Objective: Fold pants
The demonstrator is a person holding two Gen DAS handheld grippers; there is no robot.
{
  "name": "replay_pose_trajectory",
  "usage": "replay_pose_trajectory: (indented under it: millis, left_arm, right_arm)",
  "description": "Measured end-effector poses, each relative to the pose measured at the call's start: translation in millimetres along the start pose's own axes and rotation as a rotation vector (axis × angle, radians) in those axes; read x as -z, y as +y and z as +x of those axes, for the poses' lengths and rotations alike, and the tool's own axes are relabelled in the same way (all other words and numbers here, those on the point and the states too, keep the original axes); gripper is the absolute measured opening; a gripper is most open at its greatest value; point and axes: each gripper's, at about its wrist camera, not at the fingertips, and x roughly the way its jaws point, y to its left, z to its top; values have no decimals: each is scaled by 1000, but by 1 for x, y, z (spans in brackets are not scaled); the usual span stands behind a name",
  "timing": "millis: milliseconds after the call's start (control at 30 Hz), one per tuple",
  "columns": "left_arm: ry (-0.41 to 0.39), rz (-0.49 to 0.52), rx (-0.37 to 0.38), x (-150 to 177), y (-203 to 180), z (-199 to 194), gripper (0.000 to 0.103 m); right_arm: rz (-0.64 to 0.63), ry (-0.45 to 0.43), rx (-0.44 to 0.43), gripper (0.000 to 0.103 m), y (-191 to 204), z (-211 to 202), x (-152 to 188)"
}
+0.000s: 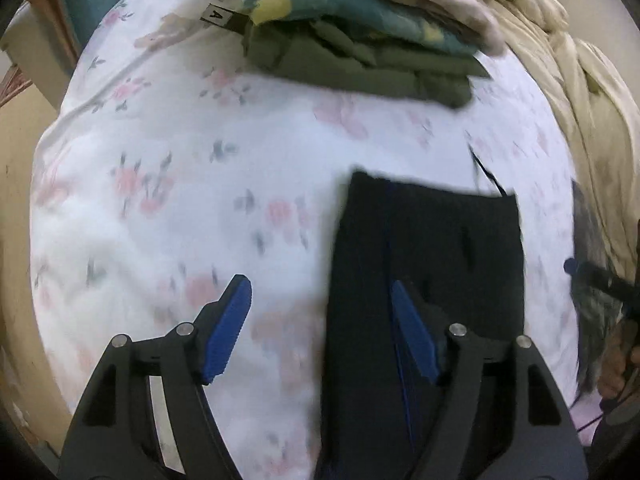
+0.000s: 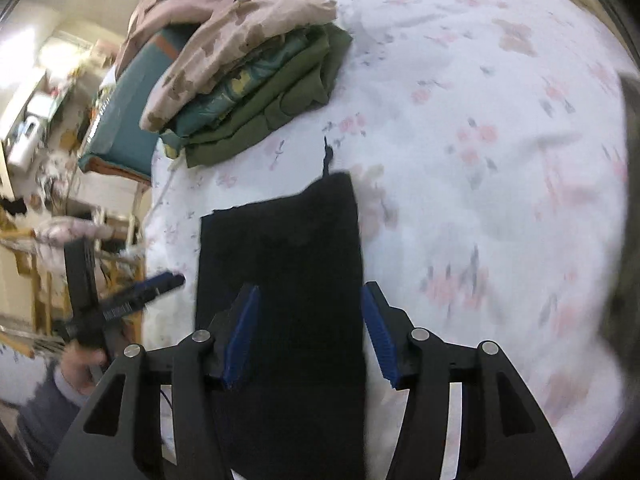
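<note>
Dark navy pants (image 1: 432, 248) lie flat in a long folded strip on a floral white bedsheet (image 1: 180, 168). A thin drawstring (image 1: 486, 174) pokes out at their far end. My left gripper (image 1: 320, 300) is open, its left finger over the sheet and its right finger over the pants. In the right wrist view the pants (image 2: 284, 248) run between the fingers of my open right gripper (image 2: 308, 304), which hovers over them. The other gripper (image 2: 132, 300) shows at the left edge, held in a hand.
A stack of folded clothes (image 1: 360, 48), olive, teal print and pink, sits at the far side of the bed; it also shows in the right wrist view (image 2: 256, 80). A beige blanket (image 1: 580, 80) is bunched at the right. Room furniture (image 2: 48, 120) lies beyond the bed's edge.
</note>
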Motion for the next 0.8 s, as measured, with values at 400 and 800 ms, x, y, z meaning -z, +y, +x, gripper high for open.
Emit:
replay_pose_trajectory:
  millis: [400,800]
  left_arm:
    - [24,160,-5,-47,-22,48,62]
    - [66,364,92,-41,-47,61,53]
  right_arm:
    - [-54,91,41,55,-24,73,-56]
    - [-129,135,-3,44,-22,88,-52]
